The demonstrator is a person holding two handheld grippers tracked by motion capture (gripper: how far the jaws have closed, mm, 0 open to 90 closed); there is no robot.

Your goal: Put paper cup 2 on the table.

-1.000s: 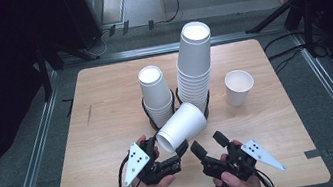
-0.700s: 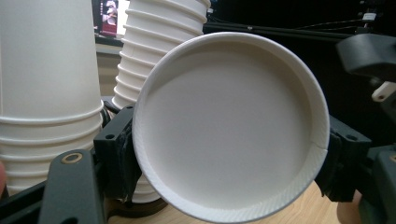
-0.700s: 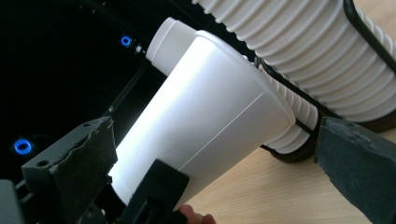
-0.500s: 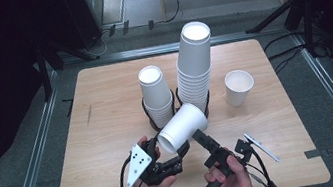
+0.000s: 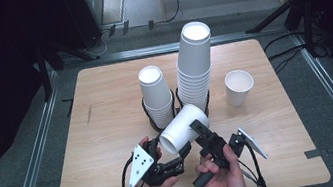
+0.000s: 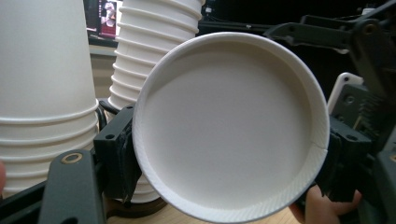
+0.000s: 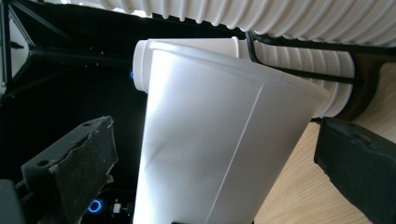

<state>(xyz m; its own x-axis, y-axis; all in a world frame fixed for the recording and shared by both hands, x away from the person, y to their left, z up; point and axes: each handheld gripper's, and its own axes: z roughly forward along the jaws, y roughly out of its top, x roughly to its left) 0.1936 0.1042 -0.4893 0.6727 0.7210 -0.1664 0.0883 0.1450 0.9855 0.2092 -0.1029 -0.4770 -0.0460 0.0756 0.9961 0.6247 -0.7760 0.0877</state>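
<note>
High view: wooden surface (image 5: 105,103) w/ short cup stack (image 5: 156,95), tall cup stack (image 5: 194,66), lone cup (image 5: 239,87) at right, apart. Paper cup (image 5: 182,128) lies tilted above the near edge, base toward the stacks. Left tongs (image 5: 166,150) clamp its rim end; right tongs (image 5: 200,136) reach to its side from below-right, hand (image 5: 224,180) under them.

Left gripper view: cup (image 6: 229,126) mouth-on, inside bare; pads (image 6: 114,154) press the rim on both sides. Right tongs (image 6: 355,70) behind it.

Right gripper view: cup wall (image 7: 210,140) stands between wide-set jaws, which have just been opening; pads (image 7: 84,163) clear of it. Stack ribs (image 7: 280,18) above.
</note>
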